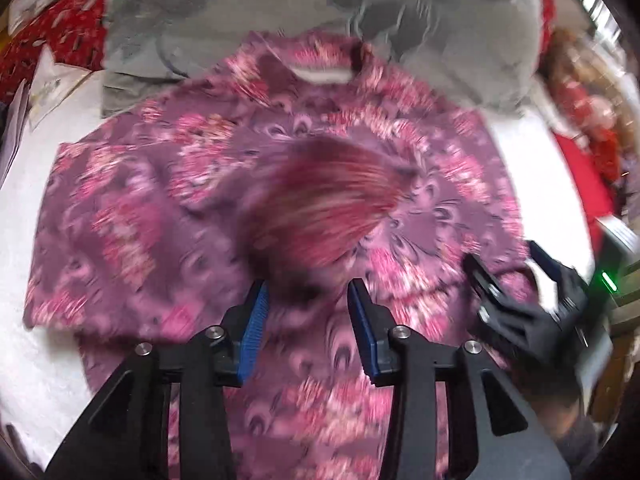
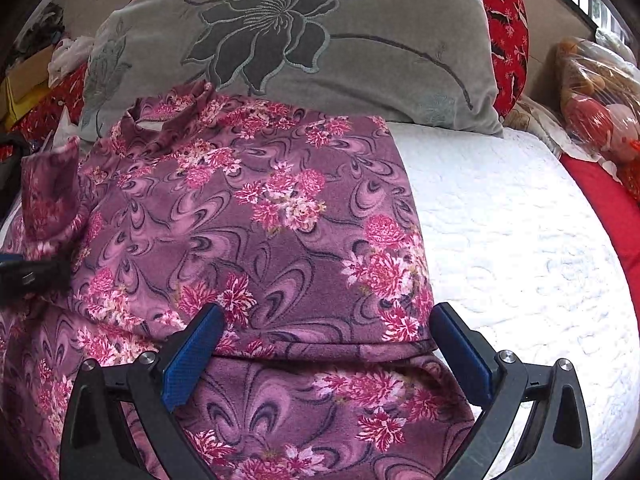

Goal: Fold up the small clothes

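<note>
Step in hand, as I read it: sleeve fold-in on the floral top [image 2: 256,216], which lies flat on the white quilt [image 2: 500,240], collar [image 2: 160,120] at the far end by the grey pillow [image 2: 320,40].

Left gripper [image 1: 306,308]: jaws apart, nothing pinched. A blurred flap of the top's fabric [image 1: 320,200] sits just ahead of its tips, prob the sleeve dropping onto the body, though blur hides whether it's landed.

Right gripper [image 2: 328,344]: jaws wide apart, hovering over the near-right part of the top, w/ a folded edge running across just ahead of its pads [image 2: 192,360]. No grip.

Orientation: long axis runs straight away from both claws, neck far, hem near. Right edge of the top already looks folded in, straight line ahead-right of right claw.

Next, likely: smooth the flap flat, then both claws pinch the hem corners nearest them & carry toward the collar. Needs even lift; fleece-like cloth may drag.
</note>
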Demonstrator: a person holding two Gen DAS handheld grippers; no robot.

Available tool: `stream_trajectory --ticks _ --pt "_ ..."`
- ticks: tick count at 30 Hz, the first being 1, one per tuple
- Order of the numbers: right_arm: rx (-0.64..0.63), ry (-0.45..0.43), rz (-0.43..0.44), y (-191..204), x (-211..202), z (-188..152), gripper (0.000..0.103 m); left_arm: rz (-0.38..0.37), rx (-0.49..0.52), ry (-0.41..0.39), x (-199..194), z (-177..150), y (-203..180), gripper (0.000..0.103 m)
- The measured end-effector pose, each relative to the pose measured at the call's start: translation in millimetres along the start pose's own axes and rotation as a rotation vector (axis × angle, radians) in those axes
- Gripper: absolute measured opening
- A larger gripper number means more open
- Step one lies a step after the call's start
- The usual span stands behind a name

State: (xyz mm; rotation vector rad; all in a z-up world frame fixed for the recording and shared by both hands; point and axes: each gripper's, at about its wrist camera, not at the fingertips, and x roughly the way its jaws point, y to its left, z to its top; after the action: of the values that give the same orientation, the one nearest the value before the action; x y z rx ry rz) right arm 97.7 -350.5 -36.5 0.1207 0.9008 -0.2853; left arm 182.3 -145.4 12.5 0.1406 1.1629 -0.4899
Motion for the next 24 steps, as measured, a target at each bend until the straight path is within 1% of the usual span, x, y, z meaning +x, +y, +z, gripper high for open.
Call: stream_trajectory --ticks 1,2,3,4,5,7,9,10,12,16,17,18,19,20,21,22,23,24 --pt "-0.003 0.018 -0.005 0.8 -0.1 3.7 0.103 -0.013 -0.013 -0.015 -7.9 -5.3 8.8 0.045" --pt "0.006 0.035 -0.01 1.4 -2.4 9.9 0.102 -0.03 -0.048 -0.035 -17.7 -12.8 23.8 0.047" --pt "0.021 0.029 0.007 2.3 -7.6 15.0 0.102 -0.04 -0.1 -0.05 -25.0 -20.1 41.4 0.05" --pt "0.033 0.014 0.032 3.5 -13.3 18.6 0.101 -0.056 -0.169 -0.064 -30.2 -28.1 62.4 0.05" --pt "0.046 -0.012 0.083 8.0 -22.7 24.5 0.101 -0.087 -0.26 -0.07 -30.8 -37.6 88.1 0.05" --pt "0.044 -0.038 0.162 21.0 -34.3 33.2 0.102 -0.115 -0.383 -0.037 -23.0 -48.4 123.1 0.05" --pt "0.036 -0.037 0.263 41.0 -39.4 40.1 0.102 -0.166 -0.514 0.002 -11.0 -59.7 151.8 0.05" --pt "0.043 -0.027 0.295 46.6 -38.8 41.6 0.102 -0.218 -0.571 0.01 -5.7 -65.7 163.6 0.05" --pt "0.103 0.021 0.388 57.8 -31.4 43.6 0.102 -0.252 -0.596 0.002 -2.7 -69.6 165.7 0.05" --pt "0.306 0.128 0.51 63.5 -4.7 43.9 0.102 -0.228 -0.546 -0.001 0.1 -66.1 155.6 0.05" --pt "0.36 0.146 0.538 67.3 1.6 43.2 0.102 -0.224 -0.541 -0.003 0.3 -65.9 155.0 0.05" --pt "0.388 0.154 0.555 70.5 5.7 43.7 0.101 -0.222 -0.538 -0.005 0.1 -67.1 156.0 0.05" --pt "0.406 0.154 0.559 72.9 8.4 44.6 0.095 -0.221 -0.539 -0.006 1.8 -65.7 155.9 0.05" --pt "0.403 0.153 0.556 76.0 10.3 47.1 0.073 -0.226 -0.541 -0.005 2.5 -65.5 156.8 0.05" --pt "0.384 0.161 0.557 79.2 11.6 50.2 0.057 -0.233 -0.545 -0.004 3.9 -65.7 159.8 0.05" --pt "0.362 0.166 0.554 81.0 12.0 53.7 0.024 -0.242 -0.551 -0.002 4.8 -66.8 164.0 0.05" --pt "0.334 0.147 0.545 80.5 7.3 57.5 0.014 -0.249 -0.555 -0.001 7.7 -65.3 164.5 0.05" --pt "0.309 0.097 0.532 77.0 -2.1 60.8 0.014 -0.257 -0.558 -0.001 8.1 -65.8 165.7 0.05"
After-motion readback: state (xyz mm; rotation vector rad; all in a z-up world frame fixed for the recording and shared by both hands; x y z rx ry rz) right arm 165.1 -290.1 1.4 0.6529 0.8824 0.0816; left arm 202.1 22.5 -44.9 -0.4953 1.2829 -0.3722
